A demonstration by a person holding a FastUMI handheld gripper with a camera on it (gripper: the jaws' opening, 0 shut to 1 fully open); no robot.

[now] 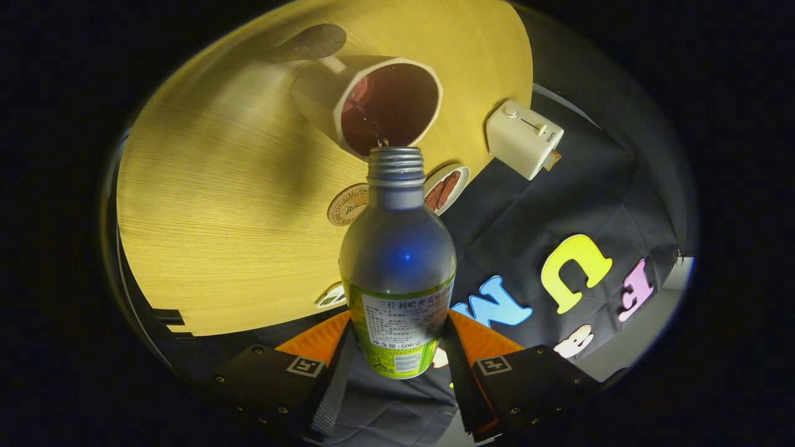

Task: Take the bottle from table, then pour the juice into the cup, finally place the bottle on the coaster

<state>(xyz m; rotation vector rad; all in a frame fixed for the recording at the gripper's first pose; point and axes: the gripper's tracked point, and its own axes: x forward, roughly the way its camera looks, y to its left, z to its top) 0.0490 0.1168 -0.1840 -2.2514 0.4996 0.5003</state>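
- My gripper [397, 347] is clamped on the bottle [397, 261], tipped over the cup [385, 105] mid-table; a thin stream falls (pouring step).
- Next: right it, set it on the coaster [346, 205] near the table's edge.

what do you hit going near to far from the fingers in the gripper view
gripper shut on the bottle → coaster beside the bottle's neck → cup at the bottle's mouth, juice streaming in → dark round thing beyond the cup
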